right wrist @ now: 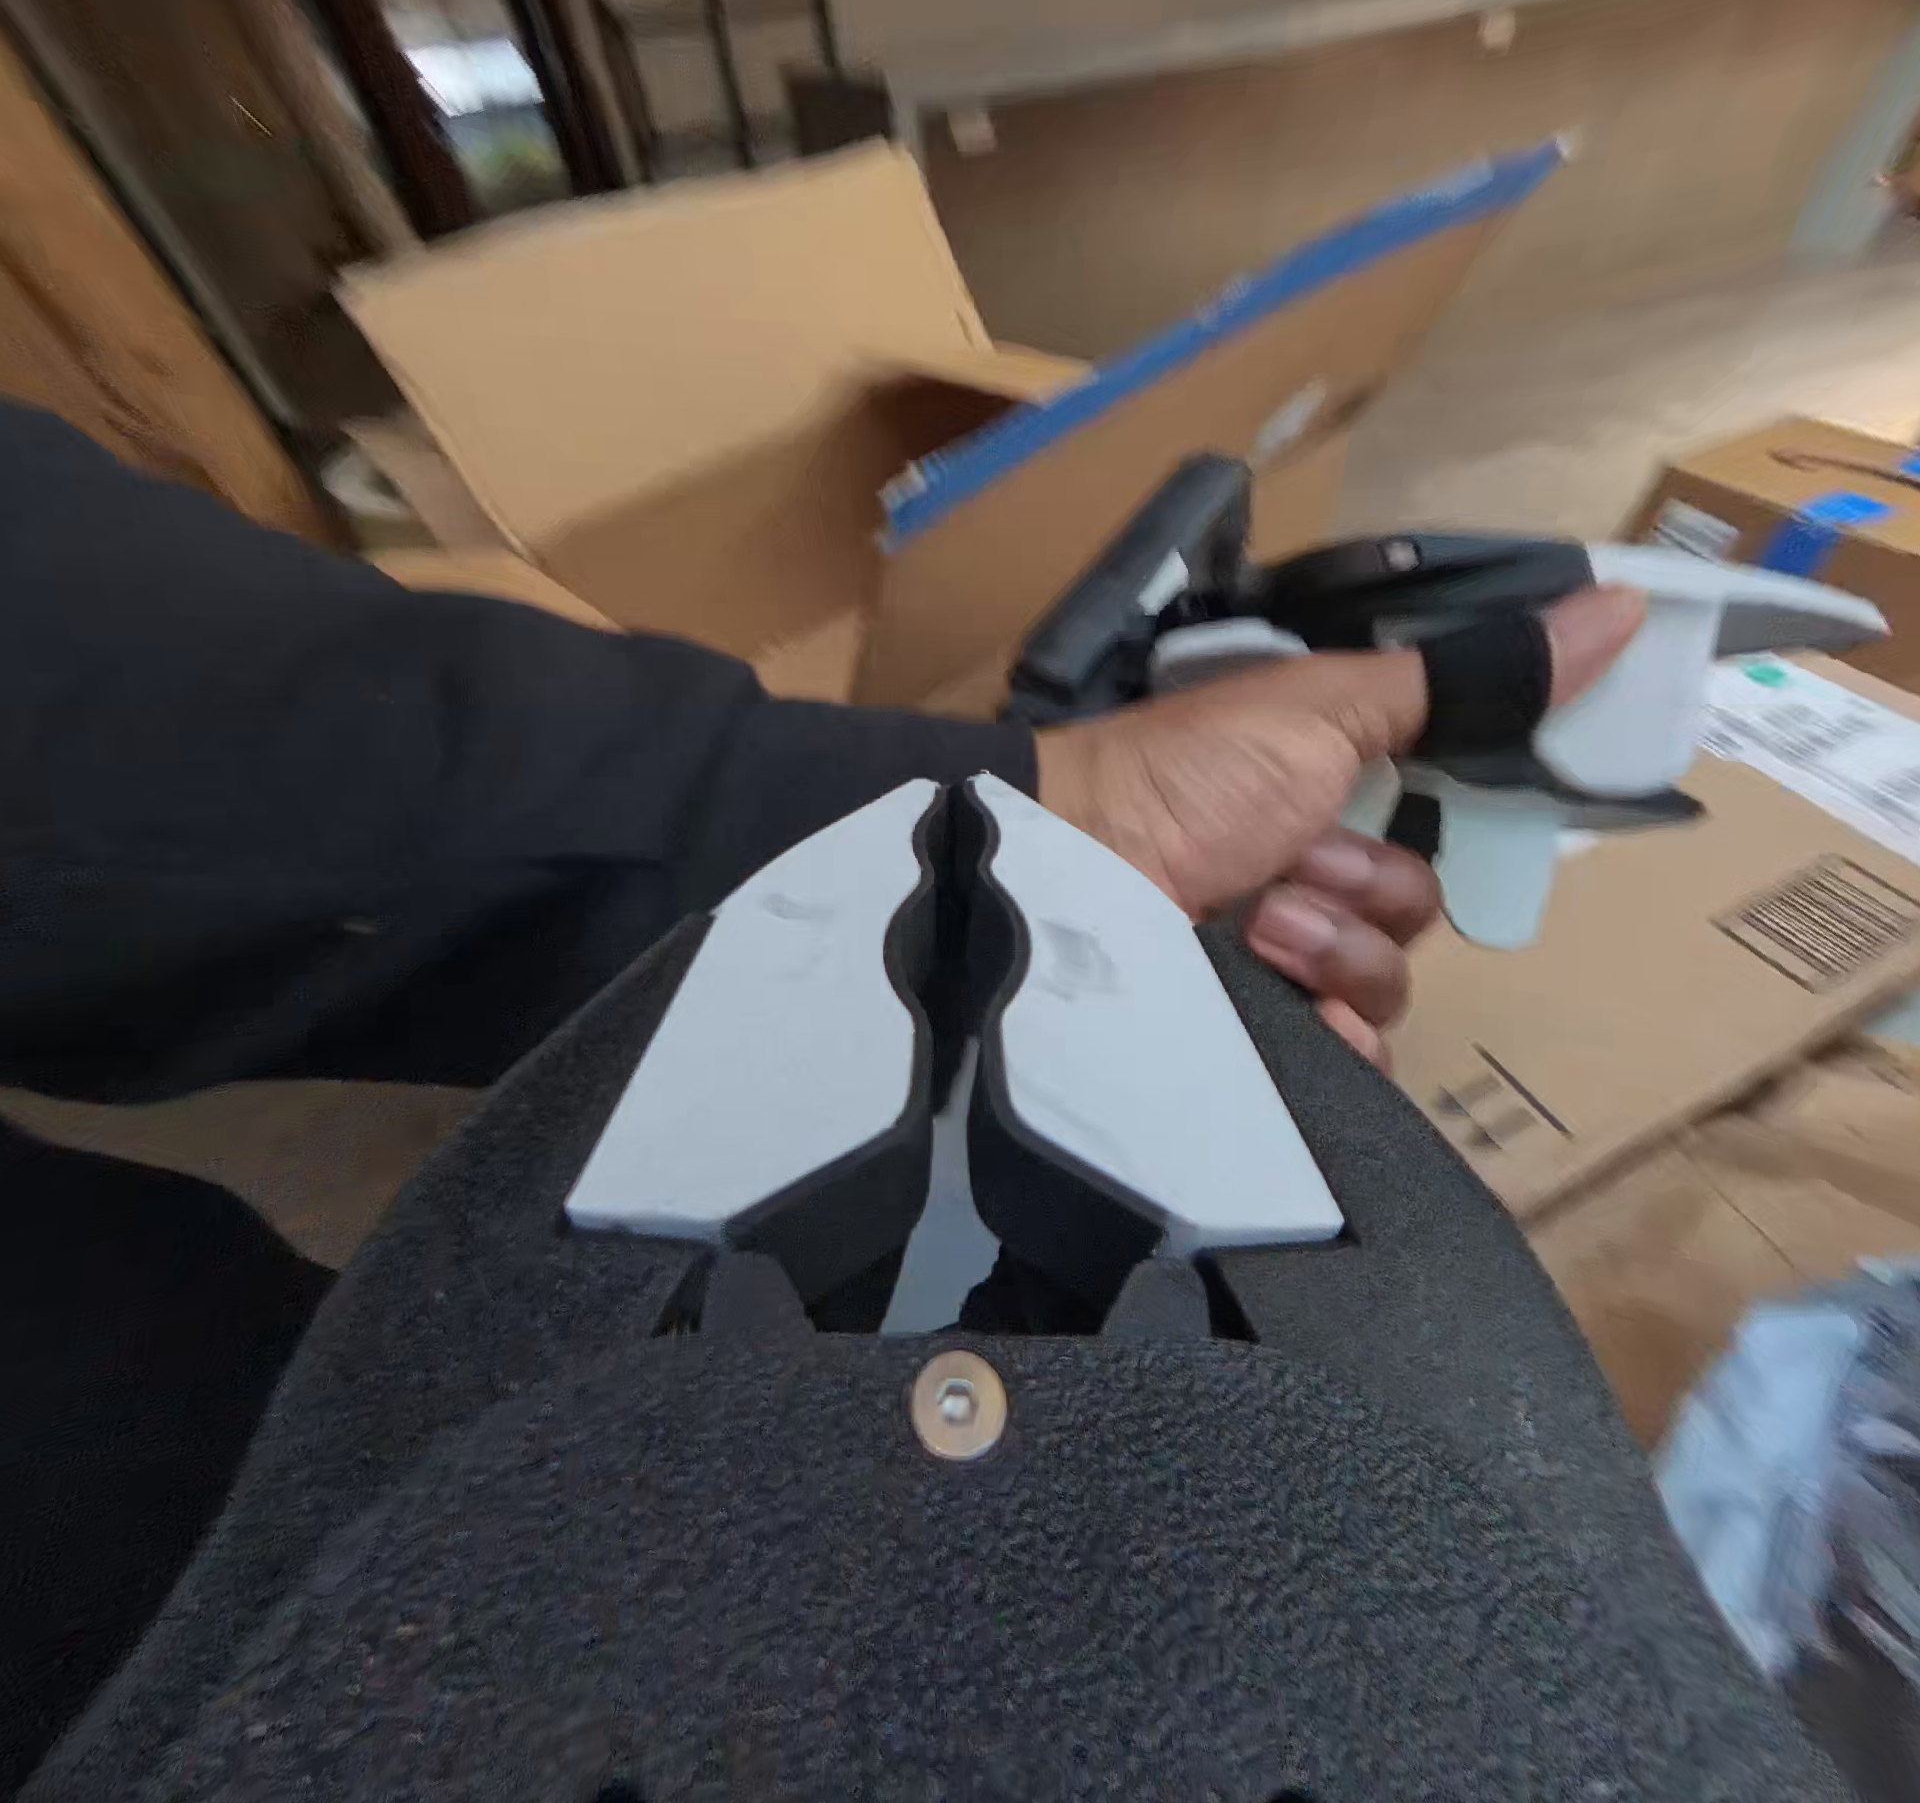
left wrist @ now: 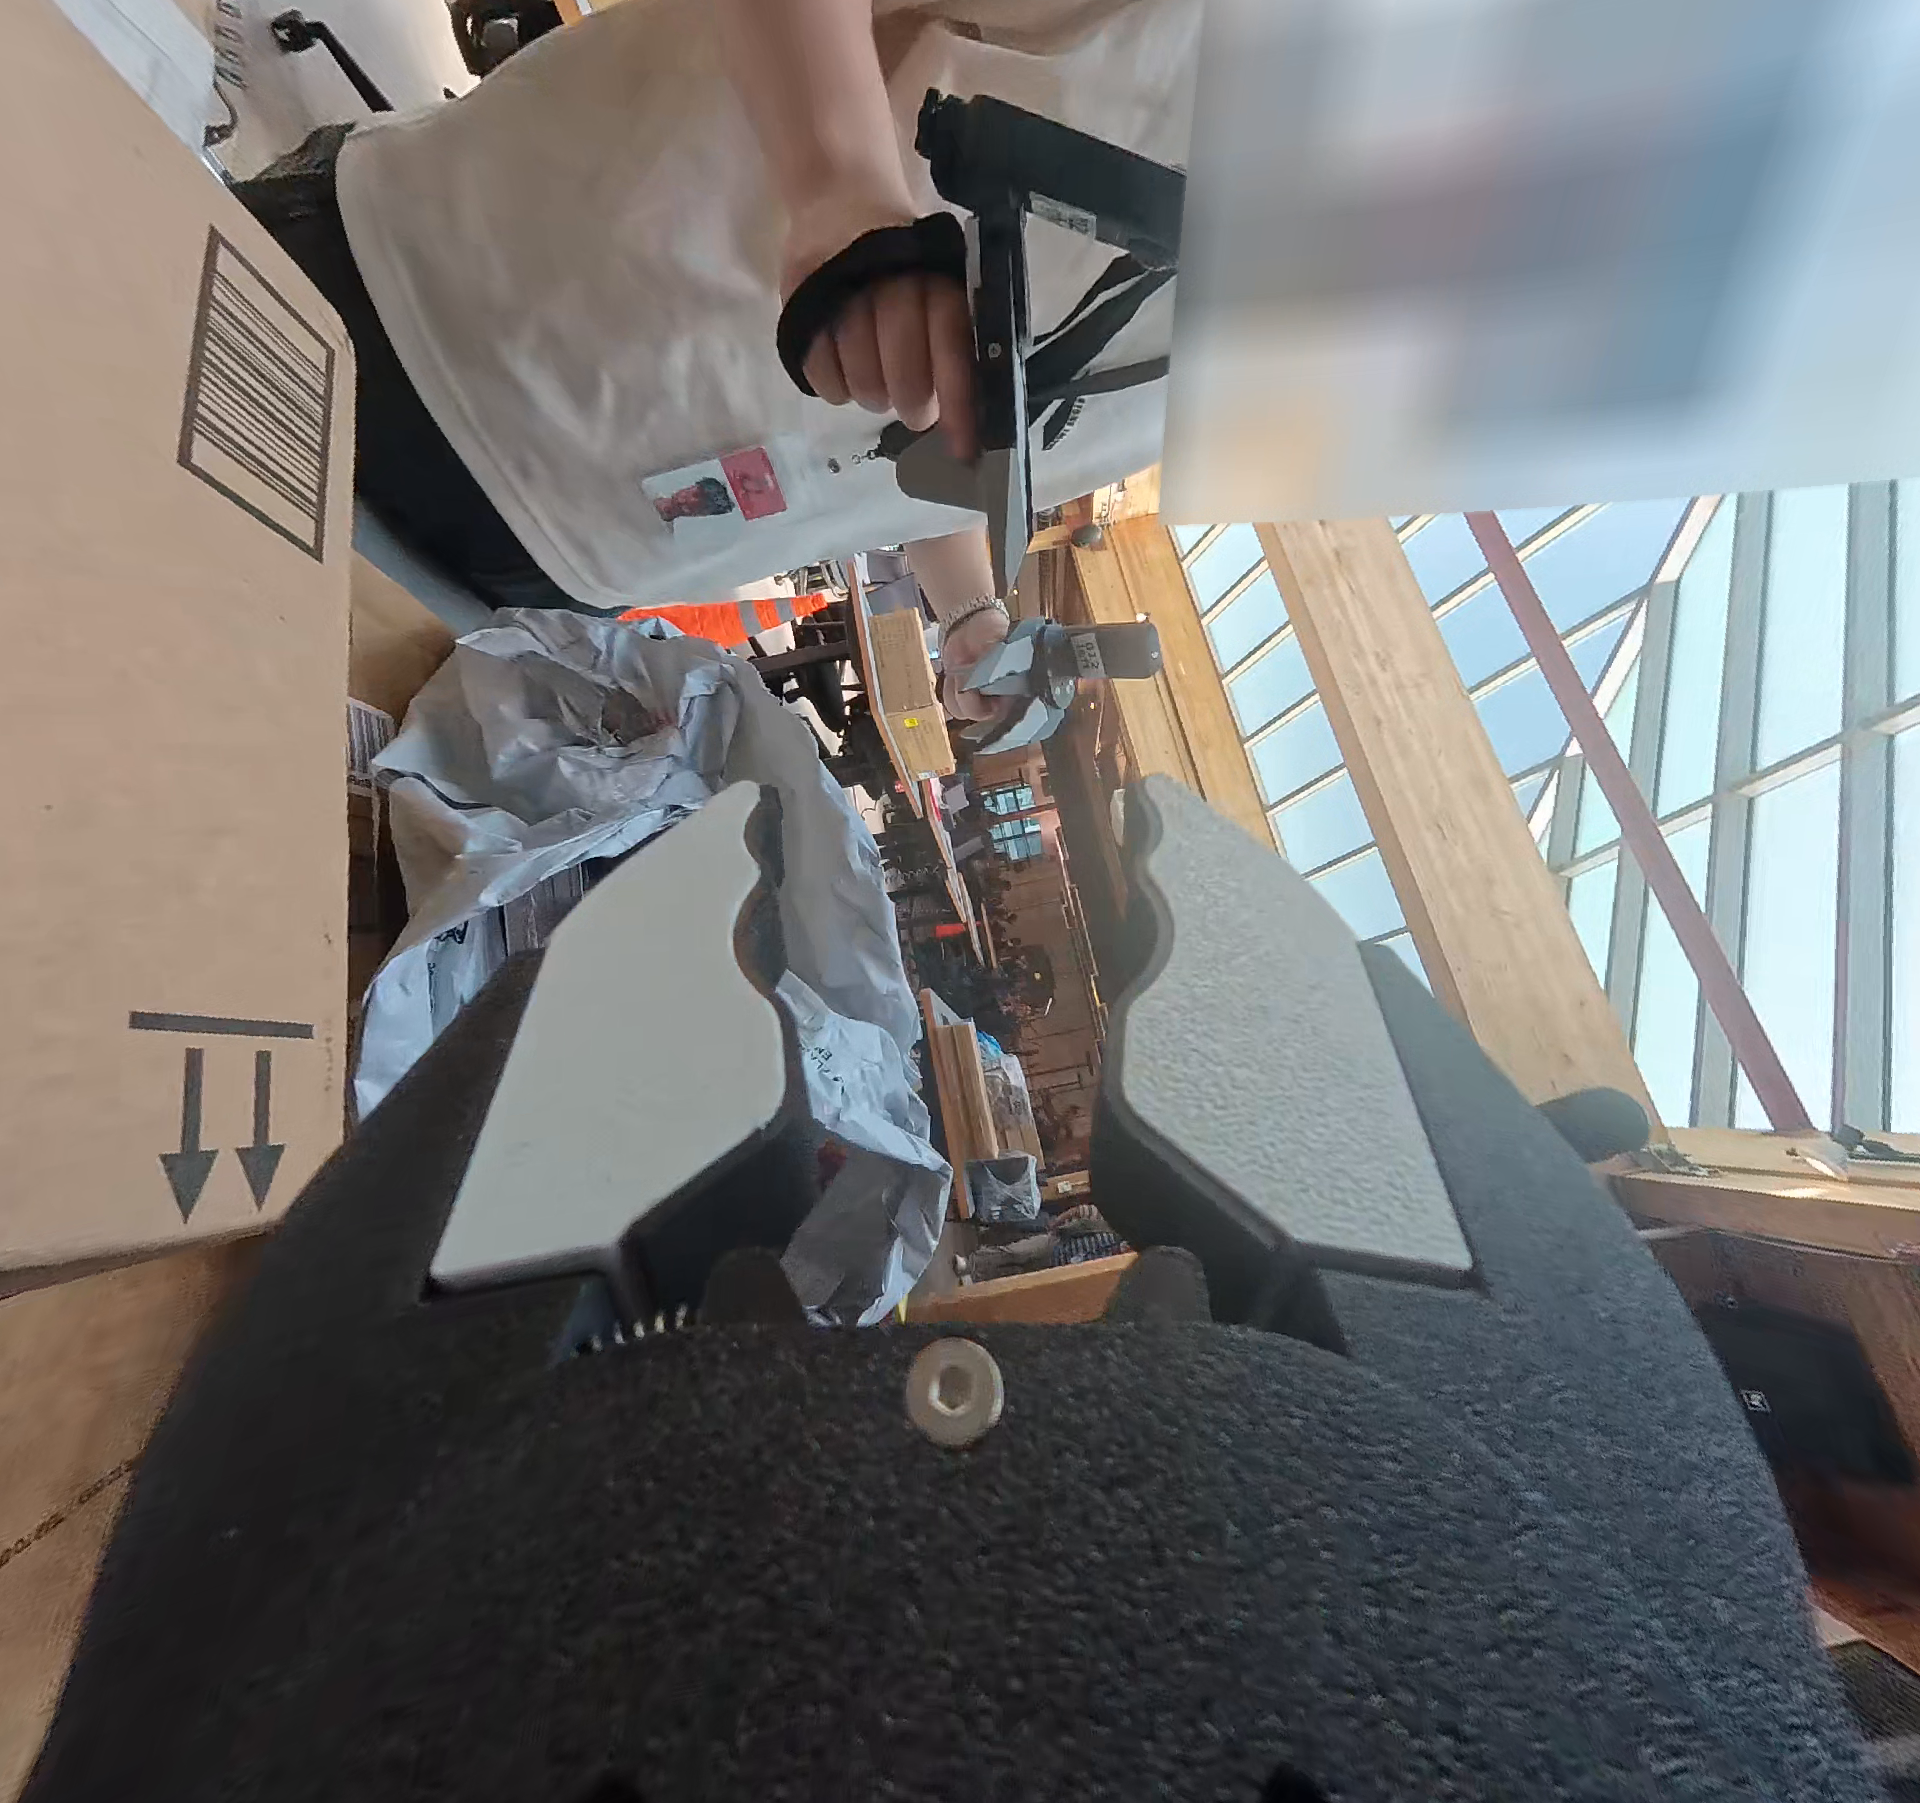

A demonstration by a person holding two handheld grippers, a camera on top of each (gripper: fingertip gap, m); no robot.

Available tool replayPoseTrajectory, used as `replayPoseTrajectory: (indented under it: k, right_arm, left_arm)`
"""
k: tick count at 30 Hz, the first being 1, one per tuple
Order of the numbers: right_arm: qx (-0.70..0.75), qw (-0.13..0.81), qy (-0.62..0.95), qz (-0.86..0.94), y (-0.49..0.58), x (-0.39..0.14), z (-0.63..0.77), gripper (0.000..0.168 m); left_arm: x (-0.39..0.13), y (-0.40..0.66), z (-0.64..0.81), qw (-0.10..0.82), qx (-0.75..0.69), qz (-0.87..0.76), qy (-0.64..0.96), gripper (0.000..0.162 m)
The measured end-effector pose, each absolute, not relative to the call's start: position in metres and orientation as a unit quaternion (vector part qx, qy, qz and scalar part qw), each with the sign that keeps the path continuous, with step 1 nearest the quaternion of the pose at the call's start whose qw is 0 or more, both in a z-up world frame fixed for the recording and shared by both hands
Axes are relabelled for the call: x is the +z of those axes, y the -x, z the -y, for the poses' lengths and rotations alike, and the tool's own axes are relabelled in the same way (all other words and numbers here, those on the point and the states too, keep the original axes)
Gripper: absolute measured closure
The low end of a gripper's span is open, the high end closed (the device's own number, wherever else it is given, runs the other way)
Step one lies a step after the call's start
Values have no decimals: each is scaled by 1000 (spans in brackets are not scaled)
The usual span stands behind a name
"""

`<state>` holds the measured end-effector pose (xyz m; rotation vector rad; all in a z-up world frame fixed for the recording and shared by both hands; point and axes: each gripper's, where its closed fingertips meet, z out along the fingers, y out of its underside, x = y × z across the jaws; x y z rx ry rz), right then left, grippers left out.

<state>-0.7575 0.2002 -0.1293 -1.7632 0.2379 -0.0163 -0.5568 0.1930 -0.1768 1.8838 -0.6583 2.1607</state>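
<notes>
My left gripper is open and empty, held in the air. Its left finger is in front of a crumpled grey plastic mailer bag and does not touch it. My right gripper is shut with the fingertips together, and I see nothing between them. Just beyond it a hand in a dark sleeve holds another gripper, whose light fingers stand apart. The right wrist view is blurred by motion.
A tall cardboard box stands close on the left. A person in a white shirt holds a further gripper. Open cardboard boxes and a flat labelled box lie ahead, and a grey bag lies at lower right.
</notes>
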Motion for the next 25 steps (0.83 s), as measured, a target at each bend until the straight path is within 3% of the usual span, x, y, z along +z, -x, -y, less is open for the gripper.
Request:
replayPoseTrajectory:
  k: [1, 5, 9, 13, 18, 25]
  right_arm:
    - [-49, 610, 784, -108, 748, -142, -198, 168]
    - [-75, 568, 796, -198, 718, -164, -166, 168]
    - [-50, 358, 871, -331, 677, -232, -110, 168]
    - [37, 269, 860, -433, 639, -253, -66, 168]
    - [74, 270, 831, -481, 606, -250, -64, 168]
    - [125, 324, 807, -477, 617, -233, -88, 168]
  left_arm:
    - [-174, 556, -191, 104, 734, 224, -632, 100]
    - [-177, 558, -198, 73, 717, 280, -634, 102]
    - [-168, 576, -178, 34, 685, 424, -592, 103]
    - [-147, 629, -119, 1, 600, 635, -487, 105]
    - [-126, 644, -51, -82, 493, 779, -378, 110]
    - [-126, 640, -64, -152, 461, 789, -377, 114]
